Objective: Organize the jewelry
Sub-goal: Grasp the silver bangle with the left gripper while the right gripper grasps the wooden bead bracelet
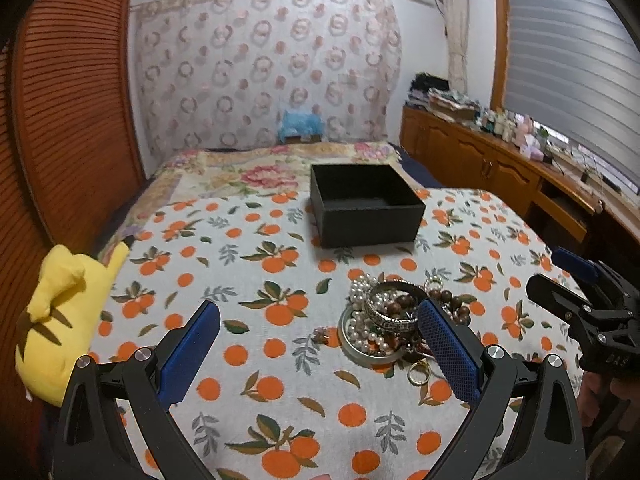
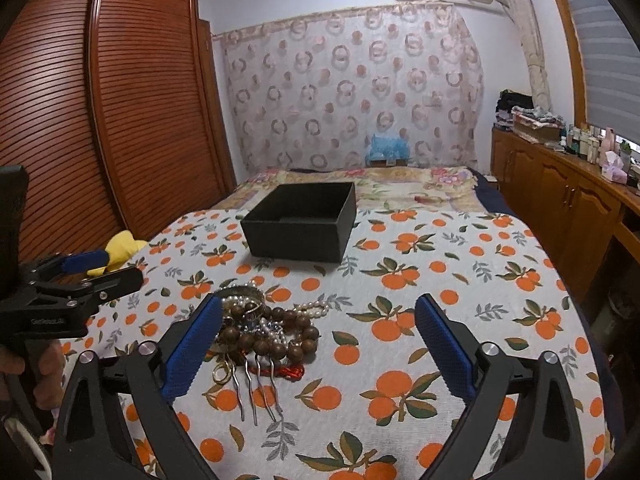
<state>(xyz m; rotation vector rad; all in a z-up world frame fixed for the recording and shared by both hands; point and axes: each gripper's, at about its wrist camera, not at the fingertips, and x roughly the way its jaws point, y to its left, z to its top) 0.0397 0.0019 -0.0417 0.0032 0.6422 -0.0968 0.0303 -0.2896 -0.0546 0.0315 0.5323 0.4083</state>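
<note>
A heap of jewelry (image 1: pixel 384 320) lies on the orange-print cloth: pearl strands, a silver bangle (image 1: pixel 394 306), wooden beads, a gold ring (image 1: pixel 418 372). An empty black box (image 1: pixel 366 204) stands behind it. My left gripper (image 1: pixel 320 344) is open, its right finger beside the heap. From the right wrist view the heap (image 2: pixel 264 328) shows brown wooden beads (image 2: pixel 276 340), pearls (image 2: pixel 312 310) and a metal hair comb (image 2: pixel 258 392). My right gripper (image 2: pixel 318 346) is open, with its left finger touching the heap's edge. The black box (image 2: pixel 302 224) sits beyond.
A yellow plush toy (image 1: pixel 60 320) lies at the cloth's left edge. A flowered bedspread (image 1: pixel 240 176) extends behind the box. Wooden cabinets (image 2: pixel 560 208) with clutter run along the right. A slatted wardrobe (image 2: pixel 120 120) stands on the left. A hand (image 2: pixel 44 372) holds the left gripper's handle.
</note>
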